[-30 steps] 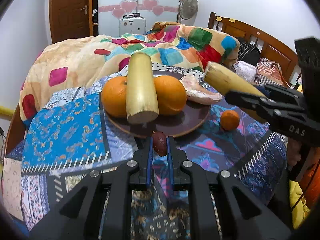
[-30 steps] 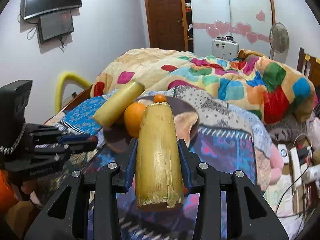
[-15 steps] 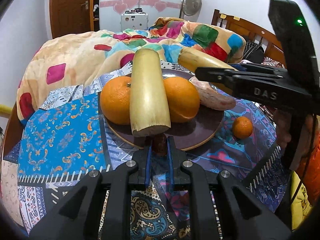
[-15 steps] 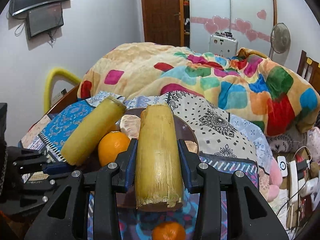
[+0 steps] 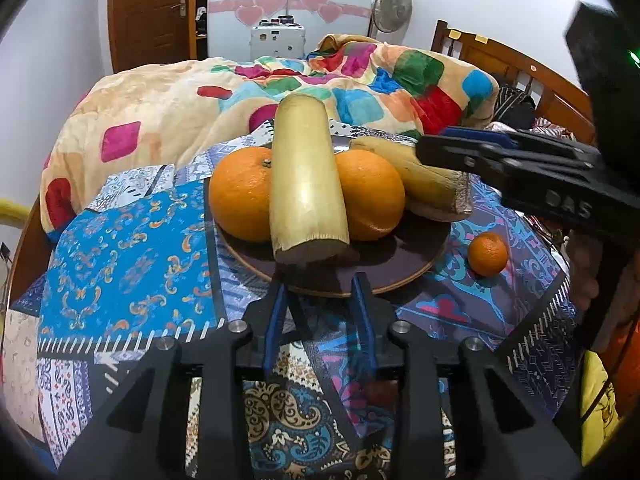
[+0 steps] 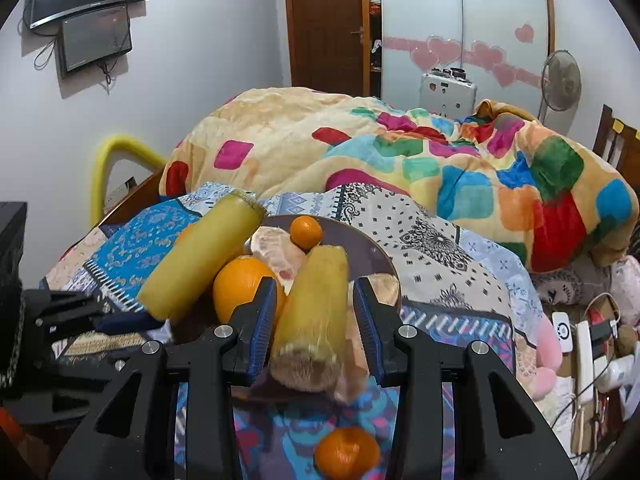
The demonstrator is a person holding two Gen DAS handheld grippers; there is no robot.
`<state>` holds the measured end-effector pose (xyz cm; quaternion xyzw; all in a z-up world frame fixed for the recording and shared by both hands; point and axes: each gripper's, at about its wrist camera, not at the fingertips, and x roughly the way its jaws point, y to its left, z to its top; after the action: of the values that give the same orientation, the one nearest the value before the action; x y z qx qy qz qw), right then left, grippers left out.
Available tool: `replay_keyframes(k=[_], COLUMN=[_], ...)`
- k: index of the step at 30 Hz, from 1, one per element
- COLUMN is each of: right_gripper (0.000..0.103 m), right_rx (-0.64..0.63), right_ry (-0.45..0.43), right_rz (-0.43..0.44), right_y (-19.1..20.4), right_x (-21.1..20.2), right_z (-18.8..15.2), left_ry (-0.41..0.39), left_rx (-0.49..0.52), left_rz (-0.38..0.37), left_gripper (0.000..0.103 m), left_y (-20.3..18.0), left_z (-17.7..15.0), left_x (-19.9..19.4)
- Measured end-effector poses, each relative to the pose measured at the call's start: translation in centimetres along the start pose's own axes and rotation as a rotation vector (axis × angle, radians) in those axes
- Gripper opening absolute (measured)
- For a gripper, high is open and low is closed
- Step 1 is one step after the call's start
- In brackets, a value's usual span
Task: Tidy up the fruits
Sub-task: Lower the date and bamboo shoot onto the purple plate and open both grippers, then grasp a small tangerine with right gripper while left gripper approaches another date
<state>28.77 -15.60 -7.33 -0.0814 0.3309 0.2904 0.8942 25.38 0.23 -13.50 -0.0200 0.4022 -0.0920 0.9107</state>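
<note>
The left tongs [image 5: 320,300] are seen open, with nothing visible between the blue pads [image 5: 276,316]; their tips sit at the near rim of the dark round plate [image 5: 416,256]. On the plate, a pale sugarcane piece [image 5: 306,184] is laid across two oranges [image 5: 240,196], so much of each orange is hidden behind it. The right tongs [image 6: 316,300] are spread wide as well, and a second sugarcane piece [image 6: 316,312] lies tilted between the pads [image 6: 262,320]; it appears to rest on peeled fruit segments [image 6: 280,256] rather than being gripped, though blur leaves the contact unclear. A small mandarin [image 6: 306,232] is seen at the far side of the plate, hidden in the left view. Another small mandarin [image 5: 488,254] is left off the plate on the patterned bedcover [image 5: 128,248], partly cut off at the bottom of the right view.
</note>
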Motion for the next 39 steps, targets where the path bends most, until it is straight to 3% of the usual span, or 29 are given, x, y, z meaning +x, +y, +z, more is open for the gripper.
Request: replay_keyframes(k=[5,7,20,29,39], right_gripper=[0.036,0.037,0.044,0.045,0.045], right_rx=[0.007,0.010,0.033,0.043,0.035], right_ry=[-0.017,-0.023,-0.032,0.042,0.123], right_rz=[0.002,0.004,-0.018,-0.034,-0.046], right_y=[-0.1,-0.1,-0.3,-1.2,-1.7], right_x=[-2.2,-3.1,-6.9,-5.2,-1.5], right_z=[-0.9,-1.3,-4.7,-7.0,-7.6], left_ry=[-0.014,-0.026,-0.076,-0.039,0.005], left_rx=[-0.003,-0.001,-0.022,-0.036,-0.059], left_rz=[0.020,0.028,0.102,0.127,0.104], left_gripper=[0.037,0.044,0.059,0.060,0.060], left_y=[-0.2,-0.4,0.1,1.5,2.9], left_z=[-0.4,-0.5,-2.0,-3.6,-4.2], left_x=[-1.6,-2.5,-6.9,-6.3,-3.9])
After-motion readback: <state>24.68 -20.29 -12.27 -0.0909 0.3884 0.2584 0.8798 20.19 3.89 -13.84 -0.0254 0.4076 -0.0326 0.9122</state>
